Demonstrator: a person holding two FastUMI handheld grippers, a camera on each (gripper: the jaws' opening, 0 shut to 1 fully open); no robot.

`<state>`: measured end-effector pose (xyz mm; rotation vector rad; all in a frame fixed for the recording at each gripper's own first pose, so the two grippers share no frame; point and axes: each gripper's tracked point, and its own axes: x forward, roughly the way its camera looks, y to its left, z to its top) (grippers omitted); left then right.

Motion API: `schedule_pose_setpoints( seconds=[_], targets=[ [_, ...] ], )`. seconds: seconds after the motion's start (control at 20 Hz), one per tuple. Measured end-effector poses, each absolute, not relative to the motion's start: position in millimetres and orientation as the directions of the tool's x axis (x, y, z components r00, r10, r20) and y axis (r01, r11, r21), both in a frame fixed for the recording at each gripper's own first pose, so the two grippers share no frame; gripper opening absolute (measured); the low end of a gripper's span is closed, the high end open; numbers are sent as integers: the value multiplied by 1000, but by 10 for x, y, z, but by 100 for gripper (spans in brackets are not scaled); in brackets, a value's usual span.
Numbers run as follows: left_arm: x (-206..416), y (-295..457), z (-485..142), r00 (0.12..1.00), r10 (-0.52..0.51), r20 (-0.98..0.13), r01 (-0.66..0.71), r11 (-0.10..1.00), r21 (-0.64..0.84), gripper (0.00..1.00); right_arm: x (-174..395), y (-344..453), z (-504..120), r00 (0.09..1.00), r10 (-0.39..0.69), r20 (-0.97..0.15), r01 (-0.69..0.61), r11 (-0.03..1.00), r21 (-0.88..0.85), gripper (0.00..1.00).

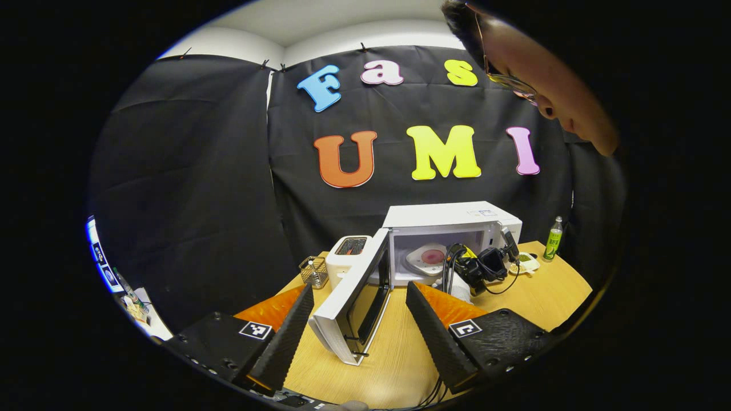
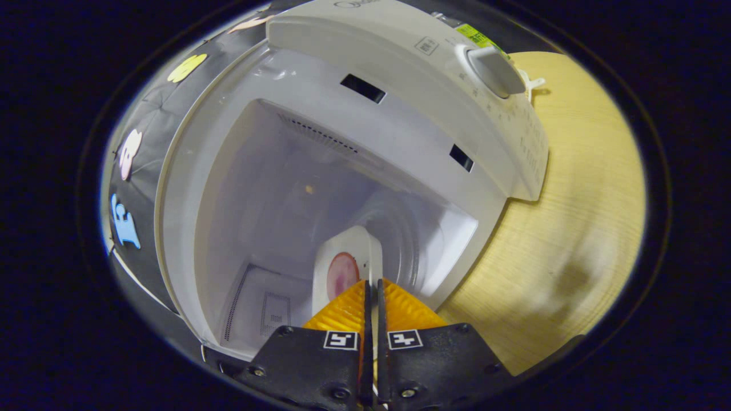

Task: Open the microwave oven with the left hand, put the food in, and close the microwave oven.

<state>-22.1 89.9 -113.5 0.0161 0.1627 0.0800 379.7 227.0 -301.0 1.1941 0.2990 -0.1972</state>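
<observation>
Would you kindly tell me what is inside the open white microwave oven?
Inside the white microwave oven lies a white plate with pink food, its near rim pinched by the right gripper. The cavity floor under the plate is hidden.

The left gripper (image 1: 360, 319) hangs with its two fingers (image 1: 285, 337) spread wide apart and nothing between them. The right gripper (image 2: 371, 291) is rolled over on its side, its fingers (image 2: 345, 311) pressed nearly together, pinching the thin rim of a white tray. In the left gripper view it shows farther off (image 1: 485, 265), cables trailing behind it.
</observation>
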Motion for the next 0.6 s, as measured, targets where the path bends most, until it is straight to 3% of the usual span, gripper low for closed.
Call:
schedule_pose_setpoints(
  seconds=[0.15, 0.2, 0.25, 0.3, 0.35, 0.4, 0.45, 0.5, 0.55, 0.6],
  targets=[
    [-253, 928, -1123, 983, 90, -159, -87, 996, 27, 96, 3821, 2187, -2778, 976, 6, -218, 205, 322, 924, 17],
    [-288, 940, -1134, 982, 100, -159, -97, 995, 32, 96, 3797, 2188, -2700, 980, 17, -197, 180, 333, 925, 53],
    [-299, 962, -1122, 981, 106, -161, -102, 994, 32, 96, 3763, 2195, -2651, 982, 24, -187, 165, 378, 911, 43],
    [-319, 966, -1120, 981, 108, -159, -104, 994, 30, 96, 3708, 2210, -2601, 982, 36, -184, 151, 435, 888, 58],
    [-326, 981, -1101, 982, 114, -152, -110, 993, 32, 97, 3611, 2247, -2514, 981, 56, -184, 135, 483, 865, 78],
    [-336, 973, -1080, 983, 113, -146, -109, 993, 32, 96, 3519, 2256, -2414, 982, 72, -174, 110, 531, 840, 81],
    [-341, 979, -1064, 983, 115, -142, -111, 993, 33, 96, 3422, 2247, -2331, 983, 80, -165, 88, 584, 807, 99],
    [-348, 980, -1043, 985, 111, -136, -108, 994, 29, 96, 3304, 2203, -2251, 982, 85, -168, 78, 631, 772, 99],
    [-366, 980, -996, 986, 108, -126, -106, 994, 19, 97, 3181, 2181, -2157, 982, 100, -160, 52, 670, 741, 87],
    [-369, 961, -962, 988, 102, -118, -102, 995, 6, 97, 3077, 2116, -2043, 982, 108, -153, 31, 711, 702, 87]
  ],
)
